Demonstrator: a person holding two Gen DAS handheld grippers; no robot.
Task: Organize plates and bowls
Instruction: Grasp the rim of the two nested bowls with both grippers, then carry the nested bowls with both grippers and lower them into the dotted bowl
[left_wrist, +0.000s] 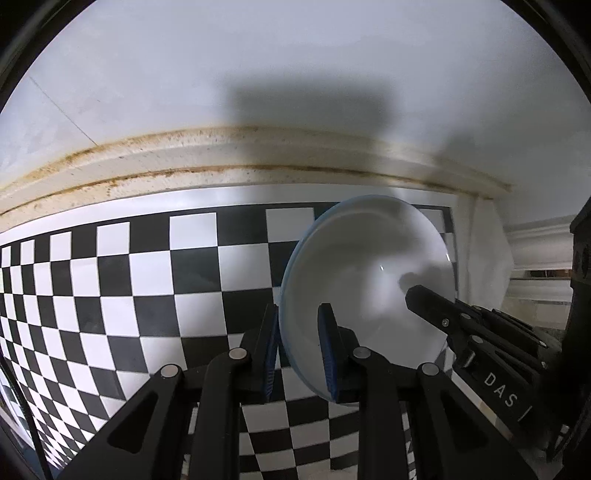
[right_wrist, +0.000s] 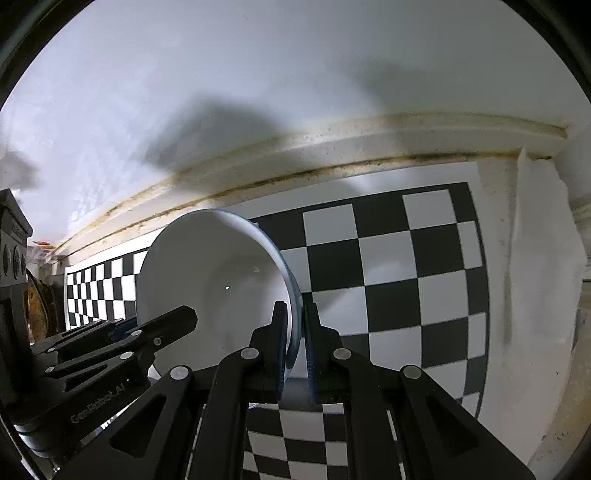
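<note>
Gripping one white bowl (left_wrist: 365, 291) from both sides, held on edge above a checkered mat (left_wrist: 129, 295).

- Left gripper (left_wrist: 300, 345): fingers narrow, blue pads clamped across the bowl's rim at lower centre of the left wrist view; one pad inside, one outside.
- Right gripper (right_wrist: 294, 343): fingers narrow, pinching the opposite rim of the same bowl (right_wrist: 214, 291) at centre of the right wrist view.
- Each gripper shows in the other's view: right one at lower right (left_wrist: 436, 306), left one at lower left (right_wrist: 173, 325), tips reaching into the bowl's hollow.
- Checkered mat (right_wrist: 406, 277): fills the lower half behind the bowl.
- Stained ledge (left_wrist: 221, 162): runs across mid-frame, bounding the mat's far edge.
- White wall (left_wrist: 258, 66): upper frame, shadowed.
- White paper sheet (right_wrist: 543, 258): right edge, beside the mat.
</note>
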